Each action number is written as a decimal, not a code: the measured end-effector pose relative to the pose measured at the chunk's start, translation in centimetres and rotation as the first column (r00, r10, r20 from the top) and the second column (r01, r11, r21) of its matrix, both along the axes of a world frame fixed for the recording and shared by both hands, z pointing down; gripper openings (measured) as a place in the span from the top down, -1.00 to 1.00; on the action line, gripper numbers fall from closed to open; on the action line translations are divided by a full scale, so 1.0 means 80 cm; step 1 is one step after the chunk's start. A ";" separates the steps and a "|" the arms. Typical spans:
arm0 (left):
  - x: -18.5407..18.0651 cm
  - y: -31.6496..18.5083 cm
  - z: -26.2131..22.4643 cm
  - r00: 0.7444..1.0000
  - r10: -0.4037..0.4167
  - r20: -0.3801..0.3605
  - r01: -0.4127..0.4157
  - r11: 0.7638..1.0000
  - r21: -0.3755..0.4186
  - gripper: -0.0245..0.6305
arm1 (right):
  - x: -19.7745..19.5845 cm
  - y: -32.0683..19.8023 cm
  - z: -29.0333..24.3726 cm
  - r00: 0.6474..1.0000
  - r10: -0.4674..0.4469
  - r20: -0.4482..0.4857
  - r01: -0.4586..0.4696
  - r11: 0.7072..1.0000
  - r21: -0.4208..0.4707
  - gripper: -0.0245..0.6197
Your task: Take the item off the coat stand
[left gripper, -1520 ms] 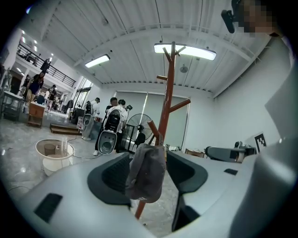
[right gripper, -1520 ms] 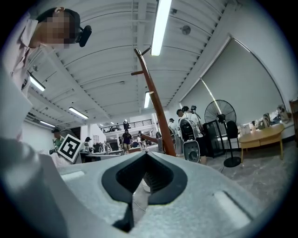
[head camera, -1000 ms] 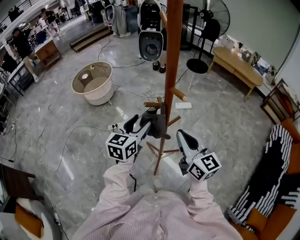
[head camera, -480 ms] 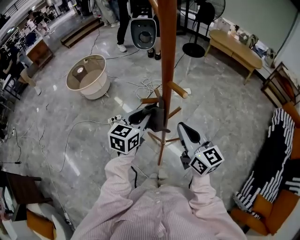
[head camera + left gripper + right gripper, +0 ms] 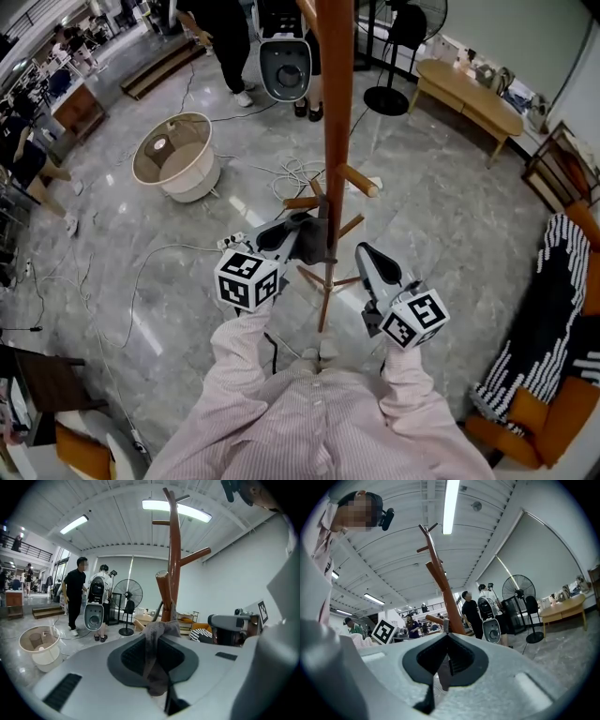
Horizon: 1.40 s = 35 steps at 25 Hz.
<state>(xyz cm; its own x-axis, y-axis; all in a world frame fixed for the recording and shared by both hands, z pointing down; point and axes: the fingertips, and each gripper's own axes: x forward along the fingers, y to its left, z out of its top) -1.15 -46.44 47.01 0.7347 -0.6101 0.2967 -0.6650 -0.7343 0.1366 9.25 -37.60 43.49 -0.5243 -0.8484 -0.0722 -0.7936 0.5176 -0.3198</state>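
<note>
The brown wooden coat stand (image 5: 334,141) rises in front of me, with short pegs (image 5: 360,181) low on its pole. A dark grey cloth (image 5: 320,240) hangs at the pole beside a lower peg. My left gripper (image 5: 302,232) is at the cloth. Its jaws are closing, and in the left gripper view the cloth (image 5: 156,660) is pinched between them, with the stand (image 5: 174,573) just behind. My right gripper (image 5: 363,253) hovers to the right of the pole, shut and empty. The right gripper view shows its jaws together (image 5: 446,641) and the stand (image 5: 440,588) beyond.
On the marble floor are a white round tub (image 5: 178,159) at the back left, loose cables (image 5: 291,173), a white machine (image 5: 285,61), a fan (image 5: 394,94) and a low wooden table (image 5: 473,103). A person in black (image 5: 220,28) stands at the back. A striped cushion (image 5: 548,319) lies at the right.
The left gripper's jaws have closed in on the grey cloth at the pole. The right gripper has hardly moved. A person in black has walked into view at the back.
</note>
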 end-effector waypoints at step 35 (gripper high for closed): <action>-0.098 0.031 -0.095 0.965 -0.166 -0.205 0.194 0.973 0.126 0.82 | -0.032 -0.015 -0.042 0.999 -0.053 -0.007 0.054 0.995 0.084 0.91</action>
